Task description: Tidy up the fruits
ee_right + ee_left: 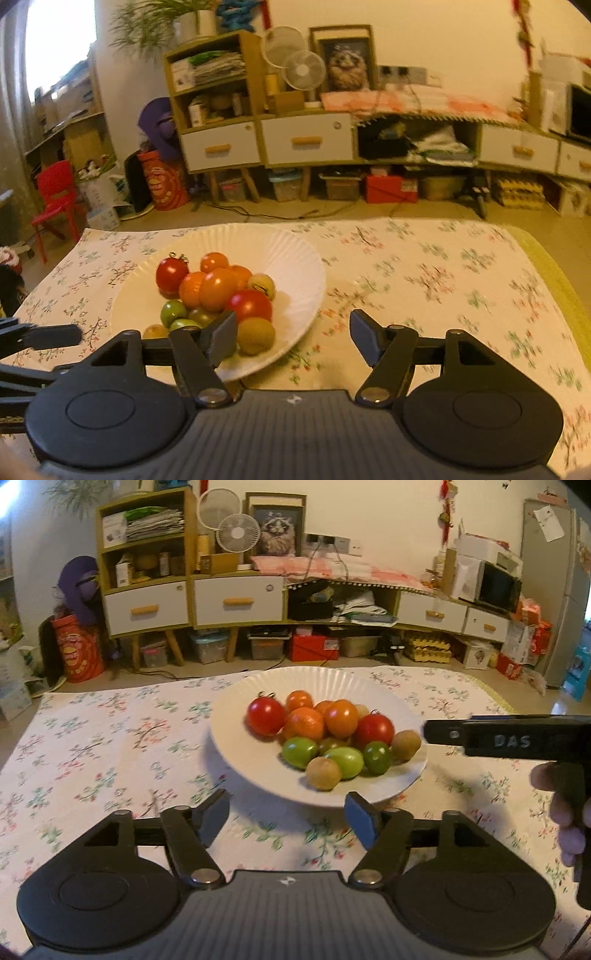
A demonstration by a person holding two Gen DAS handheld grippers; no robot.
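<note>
A: From the left wrist view, where does the fruit sit?

B: The fruits [328, 734] lie heaped in a white fluted plate [236, 746] on the floral tablecloth [92, 746], near the table's far edge. Red and orange ones lie towards the far side, green and brown ones towards the near rim.

A: And the left gripper [288, 818]?

B: Its jaws stand wide apart over bare cloth, just short of the plate's near rim, with nothing between them. The right gripper [436, 733] comes in from the right edge of the view, its tip just beside the plate; a hand [565, 812] holds its handle.

A: From the right wrist view?

B: The plate [295, 266] sits towards the table's far left corner. The right gripper [291, 336] is spread wide and holds nothing; its left finger [221, 339] overlaps the plate's near rim beside a brown fruit [255, 336], the other is over cloth.
</note>
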